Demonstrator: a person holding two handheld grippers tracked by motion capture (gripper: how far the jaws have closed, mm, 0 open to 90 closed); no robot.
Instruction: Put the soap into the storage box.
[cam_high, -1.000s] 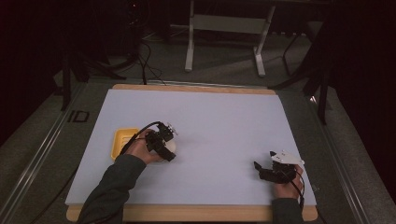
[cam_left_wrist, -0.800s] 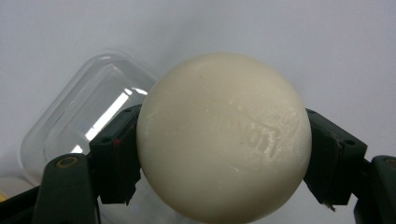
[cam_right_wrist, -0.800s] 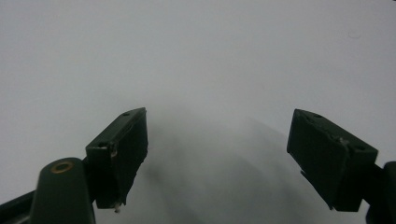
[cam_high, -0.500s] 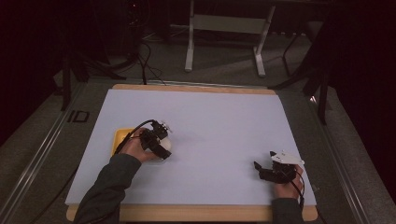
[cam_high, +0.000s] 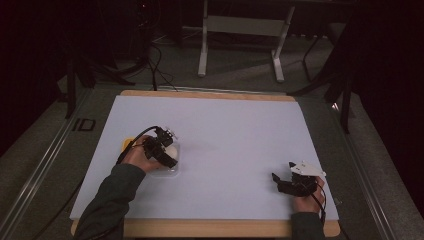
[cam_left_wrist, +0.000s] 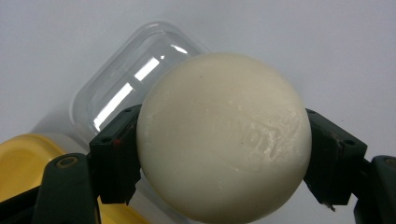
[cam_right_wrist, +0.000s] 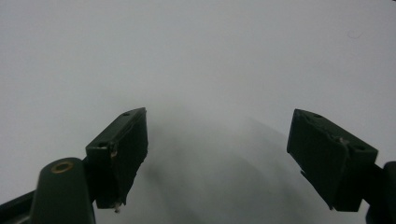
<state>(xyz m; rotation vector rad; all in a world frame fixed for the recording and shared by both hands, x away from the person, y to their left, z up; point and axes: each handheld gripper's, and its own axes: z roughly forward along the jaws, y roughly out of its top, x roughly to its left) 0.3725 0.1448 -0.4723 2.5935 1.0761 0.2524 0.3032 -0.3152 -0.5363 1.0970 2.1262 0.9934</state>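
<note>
A round, cream-white soap bar (cam_left_wrist: 224, 137) sits clamped between the two black fingers (cam_left_wrist: 114, 156) of the left gripper (cam_left_wrist: 223, 158), one finger pressed to each side of it; faint embossed lettering shows on its face. In the left gripper view it takes up the middle of the frame. Behind it, toward the upper left, lies a clear plastic lid (cam_left_wrist: 126, 88) on the table, and a yellow dish (cam_left_wrist: 23, 158) shows at the lower left edge.

In the high view the soap bar (cam_high: 171, 150) is at the left of centre of the frame, held by the left gripper (cam_high: 167, 150) above the clear lid (cam_high: 167, 170), with the yellow dish (cam_high: 126, 145) just to the left.

The right gripper (cam_high: 281, 181) rests at the lower right of the pale table (cam_high: 235, 130), well apart from the soap. In its own view its fingers (cam_right_wrist: 121, 149) stand wide, with nothing between them.
</note>
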